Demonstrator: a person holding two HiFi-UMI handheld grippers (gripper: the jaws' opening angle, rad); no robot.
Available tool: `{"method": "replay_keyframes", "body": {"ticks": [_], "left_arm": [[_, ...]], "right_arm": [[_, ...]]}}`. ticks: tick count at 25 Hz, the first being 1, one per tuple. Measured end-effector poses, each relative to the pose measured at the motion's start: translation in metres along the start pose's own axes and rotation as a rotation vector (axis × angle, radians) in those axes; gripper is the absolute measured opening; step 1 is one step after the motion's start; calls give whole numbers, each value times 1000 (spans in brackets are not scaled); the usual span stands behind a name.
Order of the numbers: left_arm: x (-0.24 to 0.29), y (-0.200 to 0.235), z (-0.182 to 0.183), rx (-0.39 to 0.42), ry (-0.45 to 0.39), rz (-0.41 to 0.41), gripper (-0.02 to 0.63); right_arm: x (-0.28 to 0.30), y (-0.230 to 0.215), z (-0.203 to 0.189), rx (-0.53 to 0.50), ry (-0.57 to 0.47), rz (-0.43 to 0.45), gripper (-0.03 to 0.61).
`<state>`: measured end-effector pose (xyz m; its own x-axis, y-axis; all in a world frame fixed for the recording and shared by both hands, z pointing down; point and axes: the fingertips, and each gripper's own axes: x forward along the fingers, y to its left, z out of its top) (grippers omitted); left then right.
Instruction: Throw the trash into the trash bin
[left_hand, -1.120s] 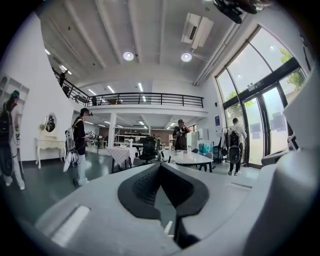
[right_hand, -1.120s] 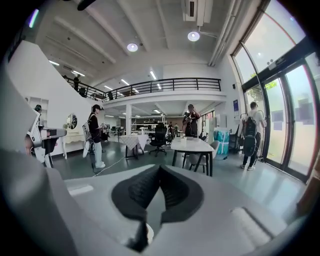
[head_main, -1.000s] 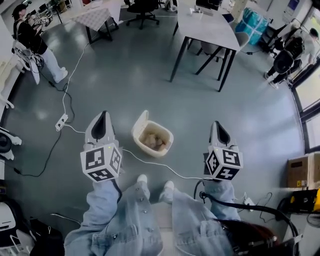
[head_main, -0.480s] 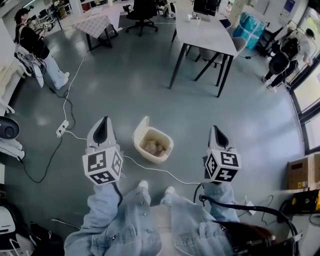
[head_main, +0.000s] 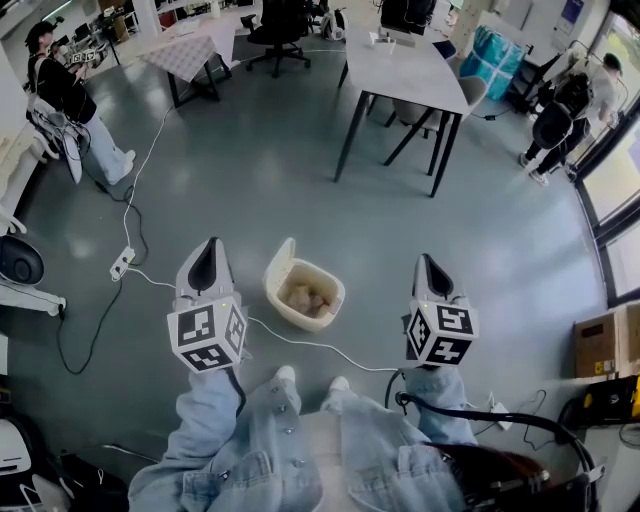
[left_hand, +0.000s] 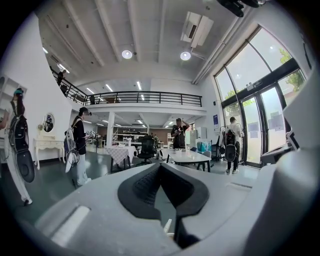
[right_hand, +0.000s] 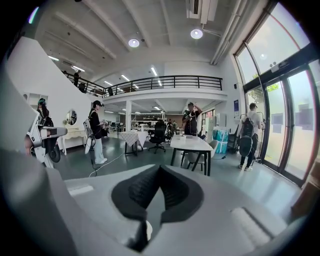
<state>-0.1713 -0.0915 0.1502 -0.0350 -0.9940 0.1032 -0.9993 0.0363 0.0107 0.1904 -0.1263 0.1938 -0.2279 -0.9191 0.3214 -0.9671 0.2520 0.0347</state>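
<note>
While I'm holding left gripper (head_main: 207, 248) and right gripper (head_main: 428, 262) clenched, empty, trash bin (head_main: 274, 290) is facing up, long axis diagonal.

A cream trash bin (head_main: 277, 283) stands on the grey floor, its lid tipped up at the far side and crumpled trash (head_main: 308, 297) inside. The left gripper (head_main: 207, 252) and right gripper (head_main: 428, 266) hover on either side, apart from it. A white cable (head_main: 310, 345) runs between the bin and the person's shoes (head_main: 285, 374).
</note>
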Motion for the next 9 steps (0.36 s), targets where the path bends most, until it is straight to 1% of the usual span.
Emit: {"method": "replay_keyframes", "body": {"ticks": [9], "left_arm": [[0, -3, 2, -11, 2, 6, 8]], "right_arm": [[-4, -3, 5, -14, -7, -11, 3]]}}
